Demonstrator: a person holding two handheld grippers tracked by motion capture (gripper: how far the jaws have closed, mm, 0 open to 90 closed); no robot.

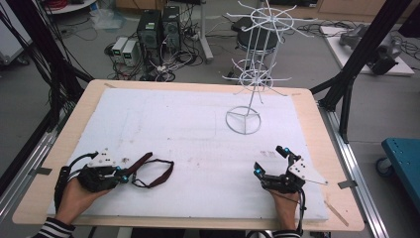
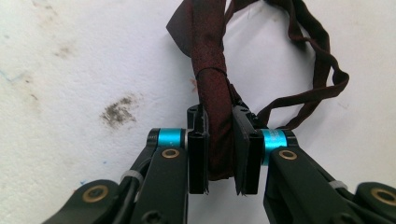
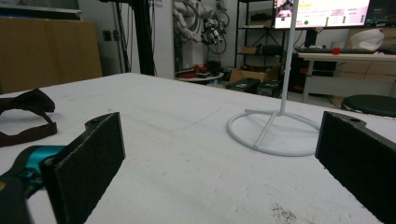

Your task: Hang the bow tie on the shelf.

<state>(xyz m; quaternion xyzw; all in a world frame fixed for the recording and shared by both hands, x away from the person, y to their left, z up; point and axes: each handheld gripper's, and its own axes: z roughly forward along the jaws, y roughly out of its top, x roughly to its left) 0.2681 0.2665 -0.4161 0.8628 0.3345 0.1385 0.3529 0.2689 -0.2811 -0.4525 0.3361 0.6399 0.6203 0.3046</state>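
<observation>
The left hand-held gripper (image 2: 219, 154) clenches the dark maroon fabric strap (image 2: 212, 93), whose length runs rightward across the table (image 1: 198, 134), its clamped end hidden.

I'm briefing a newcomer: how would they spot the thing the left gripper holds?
Start from the white mat on the wooden table, then go to its near left corner. There the left gripper pinches a dark red fabric tie, the only cloth there; the white wire rack stands far right.
</observation>
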